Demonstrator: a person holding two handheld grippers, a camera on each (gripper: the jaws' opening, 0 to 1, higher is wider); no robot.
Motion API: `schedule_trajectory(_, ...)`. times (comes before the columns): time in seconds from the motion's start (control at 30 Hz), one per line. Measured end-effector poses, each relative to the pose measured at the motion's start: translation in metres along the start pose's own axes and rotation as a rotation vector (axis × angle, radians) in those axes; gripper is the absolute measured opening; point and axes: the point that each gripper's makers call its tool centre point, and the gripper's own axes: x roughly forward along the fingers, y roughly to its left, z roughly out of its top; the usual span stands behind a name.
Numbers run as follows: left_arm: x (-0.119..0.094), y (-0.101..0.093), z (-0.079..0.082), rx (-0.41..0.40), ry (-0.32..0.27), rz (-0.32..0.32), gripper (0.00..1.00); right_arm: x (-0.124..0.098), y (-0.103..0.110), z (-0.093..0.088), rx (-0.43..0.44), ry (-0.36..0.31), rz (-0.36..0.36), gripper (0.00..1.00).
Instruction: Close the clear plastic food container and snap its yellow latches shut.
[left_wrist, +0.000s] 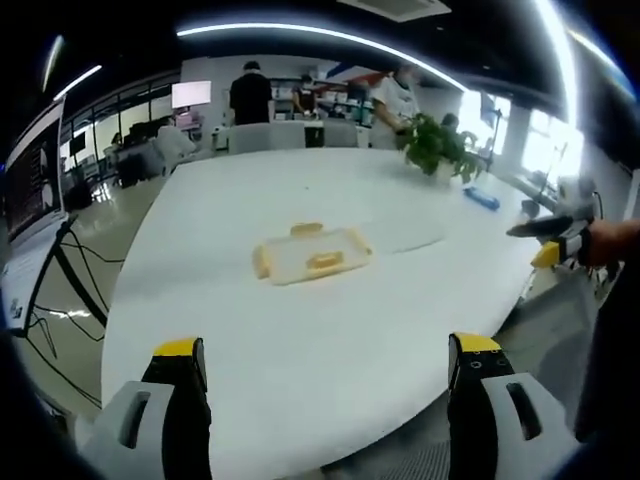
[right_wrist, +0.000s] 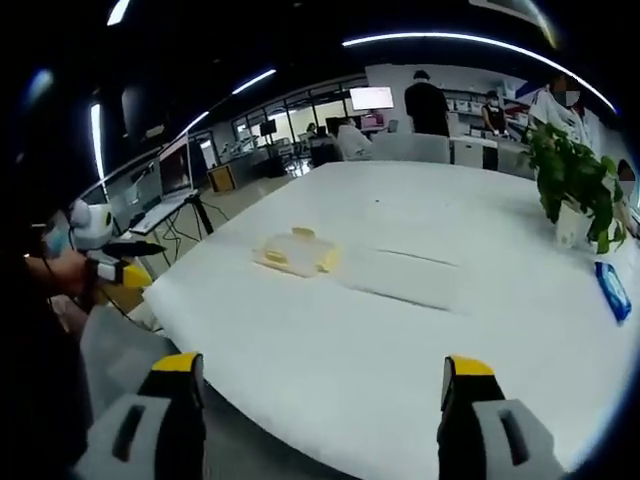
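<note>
**Well short of the container, both grippers wide open**

Your left gripper (left_wrist: 325, 375) hangs over the near edge of the white table (left_wrist: 300, 330), its yellow-tipped jaws spread wide with nothing between them. Straight ahead of it, well apart from the jaws, lies the clear plastic food container (left_wrist: 311, 253), flat on the table with its yellow latches (left_wrist: 325, 261) showing on its sides; whether the lid is seated you cannot tell from here. Off to the right of that view, your right gripper (left_wrist: 548, 240) shows at the table's edge, held in your hand (left_wrist: 605, 243).

Your right gripper (right_wrist: 318, 375) is likewise spread wide and holds nothing, its jaws just over the table's (right_wrist: 400, 340) near rim. Ahead and a little left of it, well apart, sits the container (right_wrist: 297, 253). At the far left of this view your left gripper (right_wrist: 125, 262) appears beside the table edge.

Beyond the container stands a potted plant (right_wrist: 575, 180), with a blue object (right_wrist: 612, 290) lying near it. People (left_wrist: 251, 95) stand at the far end of the table.
</note>
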Motion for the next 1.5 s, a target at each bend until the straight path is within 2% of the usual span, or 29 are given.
schedule_trajectory(0.37,0.026,0.010,-0.006,0.010,0.040,-0.041,0.99,0.026,-0.002,0.017,-0.032,0.016,-0.003,1.00)
schedule_trajectory(0.4,0.029,0.012,-0.007,0.017,0.045,-0.045,0.99,0.028,-0.003,0.018,-0.074,0.026,-0.012,1.00)
schedule_trajectory(0.5,0.037,0.018,-0.009,0.034,0.061,-0.051,0.99,0.036,0.000,0.023,-0.069,0.020,0.006,1.00)
schedule_trajectory(0.63,0.046,0.022,-0.006,0.084,0.071,-0.073,0.99,0.044,0.005,0.027,-0.131,0.036,0.042,1.00)
schedule_trajectory(0.87,0.060,0.034,-0.002,0.122,0.083,-0.084,0.99,0.061,0.006,0.038,-0.178,0.034,0.080,1.00)
schedule_trajectory(1.1,0.070,0.038,-0.003,0.143,0.103,-0.103,0.99,0.075,0.007,0.052,-0.207,0.044,0.115,1.00)
schedule_trajectory(1.3,0.079,0.045,-0.005,0.199,0.125,-0.120,0.99,0.091,0.000,0.062,-0.293,0.065,0.122,1.00)
schedule_trajectory(1.5,0.091,0.059,-0.003,0.255,0.140,-0.141,0.99,0.109,-0.006,0.070,-0.332,0.084,0.146,0.99)
